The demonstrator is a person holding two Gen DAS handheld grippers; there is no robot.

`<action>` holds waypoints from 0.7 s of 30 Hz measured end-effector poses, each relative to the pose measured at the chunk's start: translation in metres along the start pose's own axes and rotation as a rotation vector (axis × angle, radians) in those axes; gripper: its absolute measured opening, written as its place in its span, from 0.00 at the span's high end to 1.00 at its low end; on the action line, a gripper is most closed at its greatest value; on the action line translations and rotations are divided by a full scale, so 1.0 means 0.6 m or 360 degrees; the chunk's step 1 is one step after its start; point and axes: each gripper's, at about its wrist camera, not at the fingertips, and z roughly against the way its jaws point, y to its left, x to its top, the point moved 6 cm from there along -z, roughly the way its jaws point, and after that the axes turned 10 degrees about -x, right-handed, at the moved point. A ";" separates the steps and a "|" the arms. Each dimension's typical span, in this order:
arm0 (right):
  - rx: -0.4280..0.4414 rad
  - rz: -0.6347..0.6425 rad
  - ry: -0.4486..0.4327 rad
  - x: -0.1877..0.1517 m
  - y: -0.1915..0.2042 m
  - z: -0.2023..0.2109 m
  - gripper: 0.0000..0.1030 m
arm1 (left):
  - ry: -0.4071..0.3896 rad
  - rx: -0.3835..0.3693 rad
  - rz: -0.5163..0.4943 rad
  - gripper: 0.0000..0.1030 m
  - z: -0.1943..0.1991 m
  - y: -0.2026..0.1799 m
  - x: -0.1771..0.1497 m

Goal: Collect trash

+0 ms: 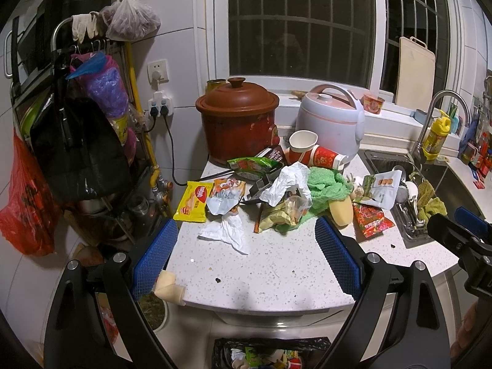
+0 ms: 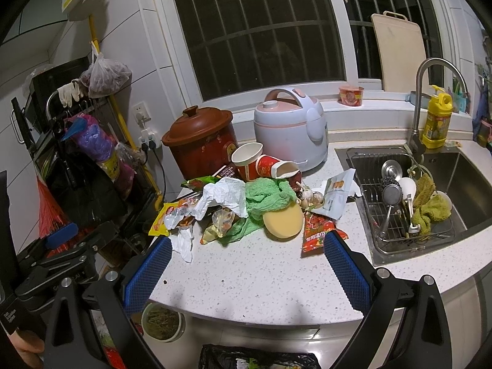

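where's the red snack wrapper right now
In both views the flat red snack wrapper lies on the white speckled counter, between the round yellow sponge and the sink.

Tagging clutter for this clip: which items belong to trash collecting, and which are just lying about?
Job: crumpled white tissue, yellow snack wrapper, red snack packet, tipped red paper cups, black-lined bin.

Lying about: brown clay pot, white rice cooker, green cloth.

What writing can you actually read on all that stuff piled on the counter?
"Debaki", as best it reads: white letters in a red oval on the yellow snack packet.
Red snack packet: Chinese characters, too blurred to read.
White pouch: small print, unreadable.
Red paper cup: a gold pattern, no legible words.
Yellow bottle by the sink: label too blurred.
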 end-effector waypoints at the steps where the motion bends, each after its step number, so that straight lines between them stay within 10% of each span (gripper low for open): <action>1: -0.0002 0.0001 -0.0001 0.000 0.000 0.000 0.05 | -0.0001 -0.0001 0.0001 0.14 0.000 0.000 0.000; 21: -0.0002 -0.0004 0.0007 0.001 -0.002 -0.006 0.05 | 0.0004 -0.0006 0.0004 0.14 0.000 0.000 0.000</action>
